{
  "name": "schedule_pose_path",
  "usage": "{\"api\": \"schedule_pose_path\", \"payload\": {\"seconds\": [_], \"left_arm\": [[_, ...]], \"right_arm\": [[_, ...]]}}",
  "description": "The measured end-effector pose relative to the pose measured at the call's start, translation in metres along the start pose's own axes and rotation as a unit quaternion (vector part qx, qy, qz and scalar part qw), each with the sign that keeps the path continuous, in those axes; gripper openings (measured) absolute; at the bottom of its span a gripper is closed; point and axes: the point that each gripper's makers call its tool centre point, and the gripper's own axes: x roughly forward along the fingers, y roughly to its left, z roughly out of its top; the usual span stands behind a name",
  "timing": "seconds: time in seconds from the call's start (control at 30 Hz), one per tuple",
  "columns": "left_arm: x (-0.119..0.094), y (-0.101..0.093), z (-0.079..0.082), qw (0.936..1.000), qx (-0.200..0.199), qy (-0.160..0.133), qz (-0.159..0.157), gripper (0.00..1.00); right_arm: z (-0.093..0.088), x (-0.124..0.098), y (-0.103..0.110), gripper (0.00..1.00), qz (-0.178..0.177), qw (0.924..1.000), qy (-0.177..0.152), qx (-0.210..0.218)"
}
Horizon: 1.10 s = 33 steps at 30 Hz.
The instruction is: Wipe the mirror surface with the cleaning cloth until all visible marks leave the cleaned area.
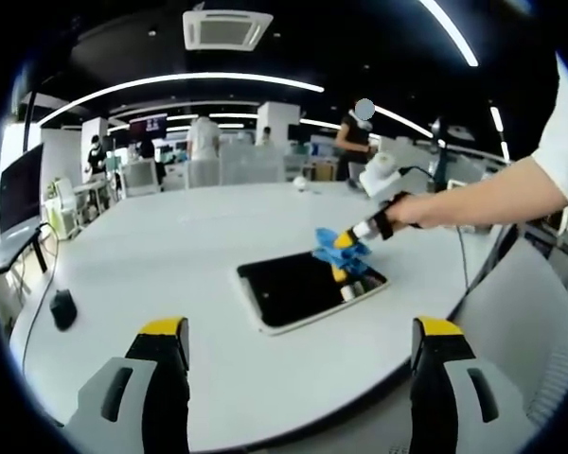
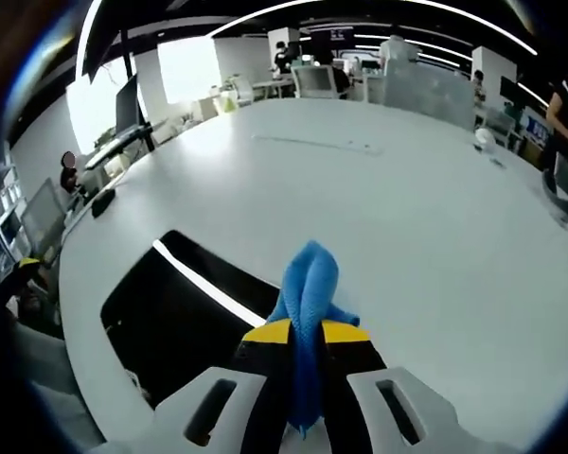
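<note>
on the big white table (image 1: 170,255) in an open office lit by ceiling strips, the dark mirror (image 1: 298,288) lies flat near the edge. the right gripper (image 2: 306,333) has its jaws clenched on the blue cleaning cloth (image 2: 308,293), pressing it at the mirror's far corner. the left gripper (image 1: 303,331) hangs short of the mirror, jaws released wide. a black mouse (image 1: 63,307) sits by the left edge; people stand among distant desks.

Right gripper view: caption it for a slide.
Right gripper shut on the blue cleaning cloth, poised at the mirror edge on the white table.
</note>
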Motion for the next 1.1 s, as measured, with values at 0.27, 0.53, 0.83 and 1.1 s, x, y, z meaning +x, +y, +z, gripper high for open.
{"api": "schedule_pose_path", "payload": {"seconds": [0.27,0.53,0.83,1.1], "left_arm": [[0.000,-0.002,0.001,1.0000,-0.005,-0.002,-0.006,0.98],[0.001,-0.002,0.001,1.0000,-0.004,-0.002,-0.007,0.99],[0.000,-0.003,0.001,1.0000,-0.003,-0.003,-0.009,0.99],[0.000,-0.004,0.002,0.9999,-0.003,-0.005,-0.013,0.99]], "right_arm": [[-0.001,0.006,-0.001,0.05,0.001,1.0000,0.000,0.005],[0.001,0.006,-0.001,0.05,0.001,0.9999,0.003,0.013],[0.007,0.010,0.003,0.05,0.005,0.9998,-0.001,0.021],[0.010,0.011,0.017,0.05,0.009,0.9998,-0.005,0.019]]}}
